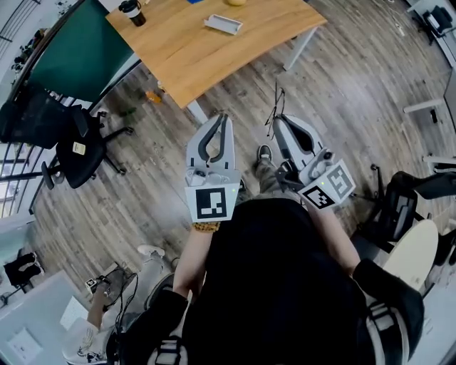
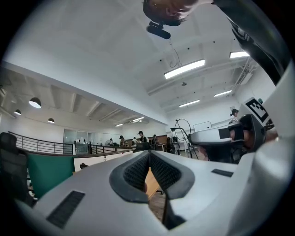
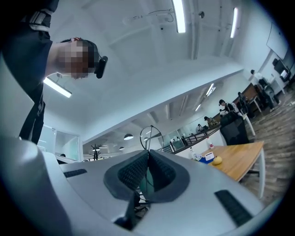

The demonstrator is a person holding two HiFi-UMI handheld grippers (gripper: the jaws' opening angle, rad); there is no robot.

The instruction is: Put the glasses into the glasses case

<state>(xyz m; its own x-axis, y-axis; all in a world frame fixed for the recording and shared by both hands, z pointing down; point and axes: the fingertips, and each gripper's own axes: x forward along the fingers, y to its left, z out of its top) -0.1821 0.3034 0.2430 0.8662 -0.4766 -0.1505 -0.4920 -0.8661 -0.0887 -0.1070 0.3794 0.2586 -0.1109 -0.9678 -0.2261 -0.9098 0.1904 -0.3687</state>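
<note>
At the far left of the head view a green partition point(image 1: 78, 50) is seen, and below it a black office chair point(image 1: 78, 150) stands on the wooden floor point(image 1: 342, 93). A dark cup point(image 1: 132, 11) is placed near the left corner of the wooden table point(image 1: 192, 50). Further right on the same table the glasses case point(image 1: 223, 24) lies flat, well apart from both grippers.

The left gripper point(image 1: 225, 117) is held in front of the person's body, over the floor. In the left gripper view its tips point(image 2: 149, 154) are brought together and nothing is held between them; only the table edge is seen through the gap lower down.

Just to the right, the glasses point(image 1: 276, 107) are seen as thin dark wire that stands up from the tip of the right gripper point(image 1: 276, 120). They are in the air over the floor, away from the table and the case. In the right gripper view the jaws of this gripper point(image 3: 148, 152) are closed on the thin frame, and one round rim of the glasses point(image 3: 151, 136) rises above the tips. The same round rim point(image 2: 182, 130) is also caught in the left gripper view, at the right of its jaws.
</note>
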